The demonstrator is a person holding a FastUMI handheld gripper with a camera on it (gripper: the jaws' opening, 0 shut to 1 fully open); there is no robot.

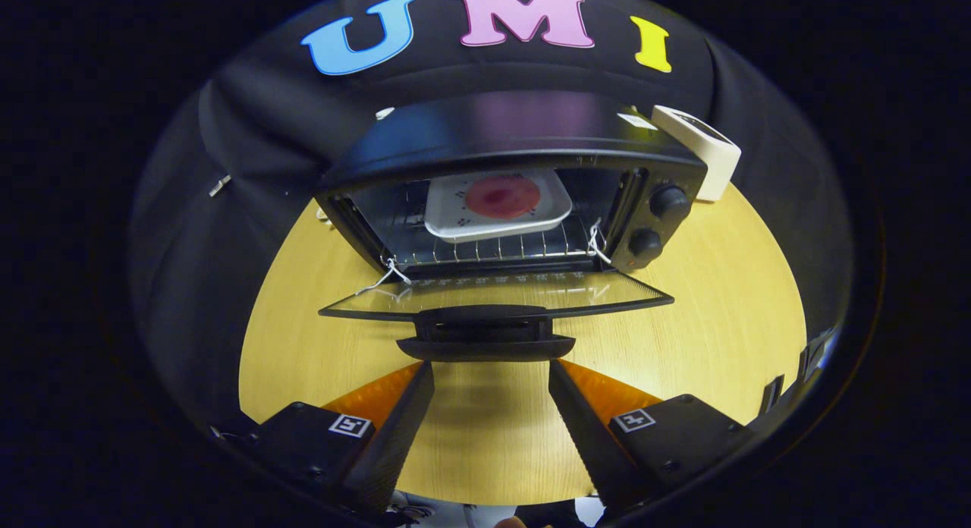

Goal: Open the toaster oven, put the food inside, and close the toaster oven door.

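Observation:
A black toaster oven (516, 137) stands on the wooden table, straight ahead of me. Its glass door (497, 293) is folded down flat toward me, with the black door handle (485, 338) at its near edge. Inside, on the wire rack (485, 249), sits a white square plate (497, 203) carrying a round reddish piece of food (502, 196). My gripper (491, 369) is open and holds nothing. Its fingertips sit just short of the door handle, one to each side of it, without touching.
Two black knobs (658, 221) are on the oven's right front panel. A white boxy device (702, 150) stands behind the oven to its right. Bare wooden table (721, 285) spreads on both sides of the oven and under my fingers.

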